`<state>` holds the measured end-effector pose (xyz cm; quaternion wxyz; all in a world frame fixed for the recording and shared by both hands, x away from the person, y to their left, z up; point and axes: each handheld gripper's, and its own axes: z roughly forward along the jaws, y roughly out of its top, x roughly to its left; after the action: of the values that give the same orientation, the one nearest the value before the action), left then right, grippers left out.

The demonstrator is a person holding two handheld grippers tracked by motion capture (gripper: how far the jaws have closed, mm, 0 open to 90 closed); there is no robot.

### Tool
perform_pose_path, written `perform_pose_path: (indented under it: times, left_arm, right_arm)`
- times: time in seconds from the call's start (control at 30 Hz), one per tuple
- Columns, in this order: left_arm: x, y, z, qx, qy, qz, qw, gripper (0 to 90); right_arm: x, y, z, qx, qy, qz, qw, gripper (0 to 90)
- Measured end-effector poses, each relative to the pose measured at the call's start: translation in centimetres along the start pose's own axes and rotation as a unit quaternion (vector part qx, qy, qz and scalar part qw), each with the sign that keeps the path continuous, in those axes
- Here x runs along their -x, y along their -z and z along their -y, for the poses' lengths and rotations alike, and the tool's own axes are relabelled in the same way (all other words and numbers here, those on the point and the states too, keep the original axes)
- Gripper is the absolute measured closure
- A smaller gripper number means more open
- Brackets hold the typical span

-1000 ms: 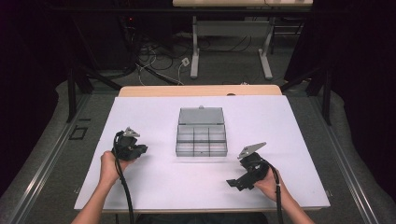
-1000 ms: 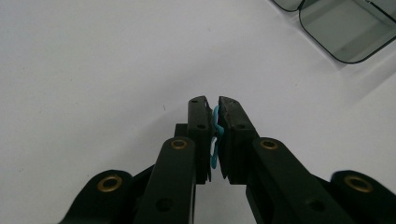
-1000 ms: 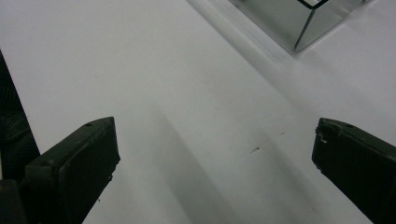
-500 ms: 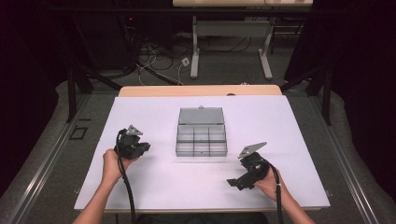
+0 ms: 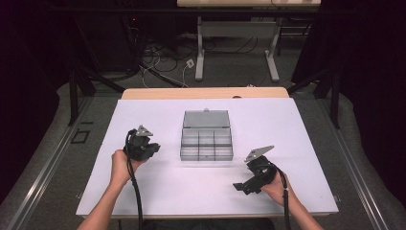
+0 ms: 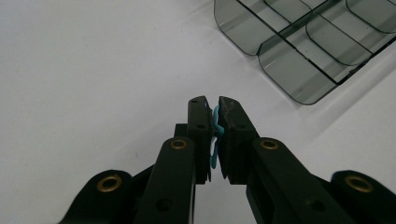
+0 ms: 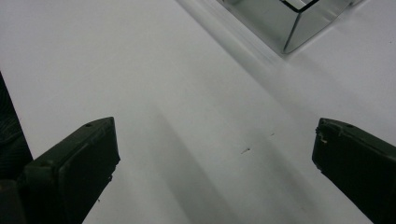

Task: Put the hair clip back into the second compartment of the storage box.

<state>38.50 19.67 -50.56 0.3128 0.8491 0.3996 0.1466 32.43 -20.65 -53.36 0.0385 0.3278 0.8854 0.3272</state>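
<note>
A clear grey compartment box (image 5: 207, 143) lies open in the middle of the white table, its lid (image 5: 206, 118) flat behind it. My left gripper (image 5: 154, 149) is left of the box, pointing toward it. In the left gripper view it (image 6: 212, 103) is shut on a small teal object (image 6: 215, 135), thin and curved, pinched between the pads; the box (image 6: 308, 46) is at upper right. My right gripper (image 5: 241, 187) rests low at the front right, open. In the right gripper view it (image 7: 215, 154) has its jaws spread wide over bare table, with a box corner (image 7: 292, 21) at the top.
The white table top (image 5: 297, 124) has a wooden strip (image 5: 206, 93) along its far edge. Beyond it are dark floor, cables (image 5: 163, 62) and another table's legs (image 5: 199, 52). Each gripper trails a black cable toward the front edge.
My left gripper has shifted a little to the right and away from the person, closer to the box. The right gripper has stayed put.
</note>
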Motion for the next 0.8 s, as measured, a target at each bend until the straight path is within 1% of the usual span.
perform_pose_path:
  times: [0.03,0.07,0.1,0.17,0.23,0.37,0.4,0.43,0.47,0.5,0.53,0.57,0.63,0.67,0.73,0.77,0.8]
  left_arm:
    - [0.1,0.0,-0.1,0.002,0.0,-0.001,1.0,83.3]
    - [0.1,0.0,-0.3,-0.003,-0.007,0.003,1.0,83.3]
    - [0.3,0.0,-0.4,0.002,-0.008,0.0,1.0,83.3]
    - [0.4,0.1,-0.6,-0.001,-0.011,0.003,0.9999,83.3]
    - [0.6,0.0,-0.8,0.005,-0.012,0.002,0.9999,83.3]
    - [1.1,-0.2,-1.4,0.002,-0.025,0.004,0.9997,83.2]
    - [1.2,-0.3,-1.5,0.005,-0.028,0.002,0.9996,83.2]
    - [1.3,-0.4,-1.7,0.004,-0.03,0.005,0.9995,83.2]
    - [1.5,-0.5,-1.8,0.005,-0.033,0.005,0.9994,83.2]
    - [1.5,-0.5,-2.0,-0.001,-0.033,0.01,0.9994,83.2]
    - [1.7,-0.6,-2.2,0.004,-0.036,0.008,0.9993,83.2]
    - [1.8,-0.6,-2.4,0.001,-0.036,0.011,0.9993,83.2]
    - [2.0,-0.8,-2.8,0.007,-0.039,0.012,0.9992,83.2]
    - [2.1,-1.0,-3.0,0.009,-0.038,0.012,0.9992,83.2]
    - [2.2,-1.1,-3.4,0.007,-0.04,0.015,0.9991,83.2]
    - [2.3,-1.2,-3.5,0.012,-0.041,0.013,0.999,83.2]
    - [2.3,-1.3,-3.6,0.012,-0.042,0.013,0.999,83.2]
  right_arm:
    - [0.0,0.0,0.0,0.0,0.0,0.0,1.0,0.0]
    - [0.0,0.0,0.0,0.001,0.0,-0.001,1.0,0.0]
    - [0.0,-0.1,0.0,0.003,0.004,-0.003,1.0,0.0]
    - [-0.1,-0.1,0.0,0.001,0.001,-0.001,1.0,0.1]
    - [0.0,-0.1,0.0,0.0,0.002,-0.002,1.0,0.1]
    - [0.1,0.0,0.1,-0.002,-0.001,0.002,1.0,0.0]
    - [0.1,0.0,0.1,0.0,0.0,0.001,1.0,0.1]
    - [0.1,0.1,0.1,0.002,-0.002,0.001,1.0,0.1]
    - [0.1,0.0,0.1,0.005,-0.004,0.004,1.0,0.0]
    - [0.1,0.1,0.1,0.005,-0.004,0.006,1.0,0.0]
    - [0.1,0.1,0.1,0.005,-0.004,0.004,1.0,0.1]
    - [0.1,0.2,0.1,0.002,-0.003,0.004,1.0,0.1]
    - [0.1,0.2,0.1,0.003,-0.001,0.004,1.0,0.1]
    - [0.1,0.2,0.1,0.004,-0.003,0.006,1.0,0.0]
    - [0.1,0.2,0.1,0.004,0.0,0.006,1.0,0.1]
    - [0.1,0.3,0.1,0.005,0.0,0.006,1.0,0.1]
    - [0.1,0.3,0.1,0.005,-0.001,0.005,1.0,0.1]
